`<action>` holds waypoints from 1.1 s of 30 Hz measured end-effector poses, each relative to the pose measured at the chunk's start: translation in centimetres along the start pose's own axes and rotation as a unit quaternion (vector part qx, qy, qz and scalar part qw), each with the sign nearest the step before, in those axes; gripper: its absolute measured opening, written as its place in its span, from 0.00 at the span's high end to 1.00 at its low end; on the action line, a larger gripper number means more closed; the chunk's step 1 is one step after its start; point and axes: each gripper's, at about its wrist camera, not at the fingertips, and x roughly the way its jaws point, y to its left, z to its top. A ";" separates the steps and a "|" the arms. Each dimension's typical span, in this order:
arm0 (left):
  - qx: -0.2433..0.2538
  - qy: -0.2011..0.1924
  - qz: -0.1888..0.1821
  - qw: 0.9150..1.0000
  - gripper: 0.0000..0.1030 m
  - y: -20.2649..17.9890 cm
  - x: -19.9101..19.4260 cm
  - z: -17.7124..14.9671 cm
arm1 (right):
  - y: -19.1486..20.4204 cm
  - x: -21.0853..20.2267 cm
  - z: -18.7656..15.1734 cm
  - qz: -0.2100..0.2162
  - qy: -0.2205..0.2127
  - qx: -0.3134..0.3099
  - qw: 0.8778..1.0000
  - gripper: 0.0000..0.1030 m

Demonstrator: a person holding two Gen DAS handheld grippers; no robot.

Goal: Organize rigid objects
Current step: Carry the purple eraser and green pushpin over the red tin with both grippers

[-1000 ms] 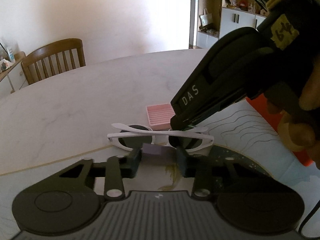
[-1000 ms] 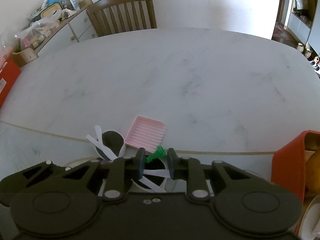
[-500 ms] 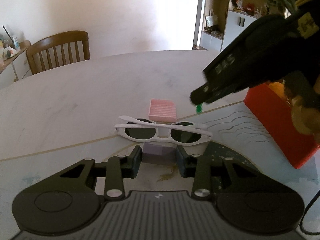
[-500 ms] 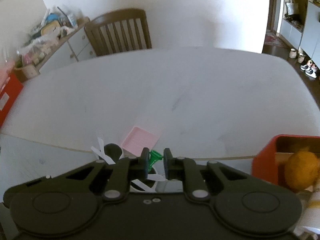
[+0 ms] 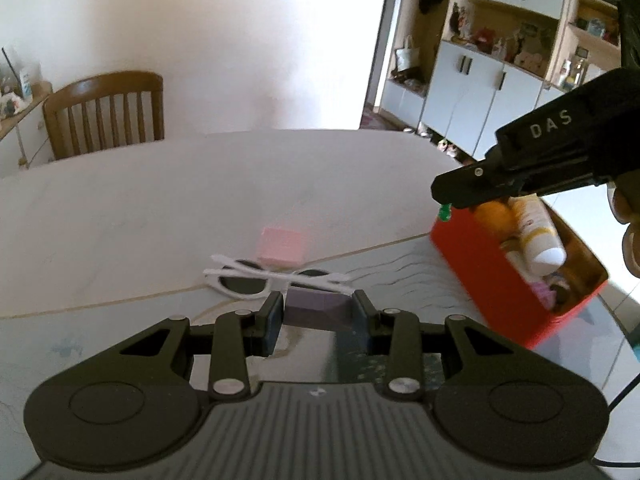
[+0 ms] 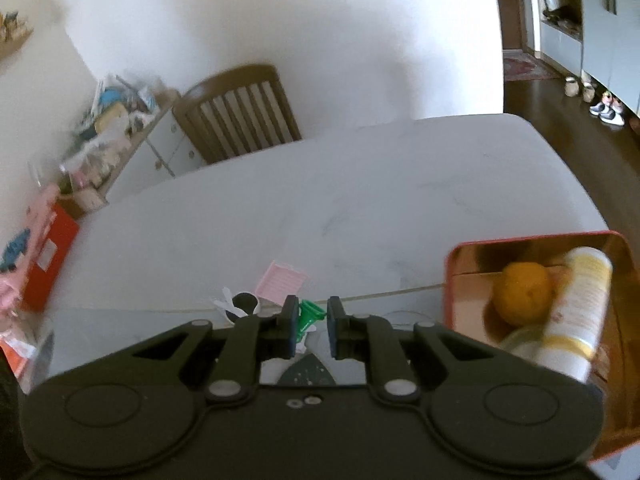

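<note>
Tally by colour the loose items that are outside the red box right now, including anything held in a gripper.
Purple: 1, block held in the left gripper
Green: 1, small piece held in the right gripper
White: 1, sunglasses
Pink: 1, ridged tray
Total: 4

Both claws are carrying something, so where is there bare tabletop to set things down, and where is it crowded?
Free: the white tabletop from the pink tray back to the wooden chair. Crowded: the near edge, where white sunglasses lie against the tray, and the red box, already holding an orange and a bottle.
</note>
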 end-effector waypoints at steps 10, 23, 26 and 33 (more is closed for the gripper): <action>0.029 -0.008 -0.032 0.999 0.65 -5.1 -2.2 1.2 | -3.5 -5.6 -1.5 -0.022 -0.032 0.008 0.999 0.87; 0.065 0.001 -0.062 0.996 0.65 -14.3 -1.0 2.3 | -11.9 -9.8 -3.2 -0.054 -0.028 0.014 0.998 0.87; 0.066 0.005 -0.059 0.996 0.65 -16.1 0.0 2.6 | -13.5 -9.8 -3.6 -0.058 -0.021 0.002 0.998 0.87; 0.064 0.016 -0.038 0.997 0.65 -18.8 3.0 3.6 | -15.1 -8.4 -4.8 -0.067 0.012 -0.070 0.995 0.87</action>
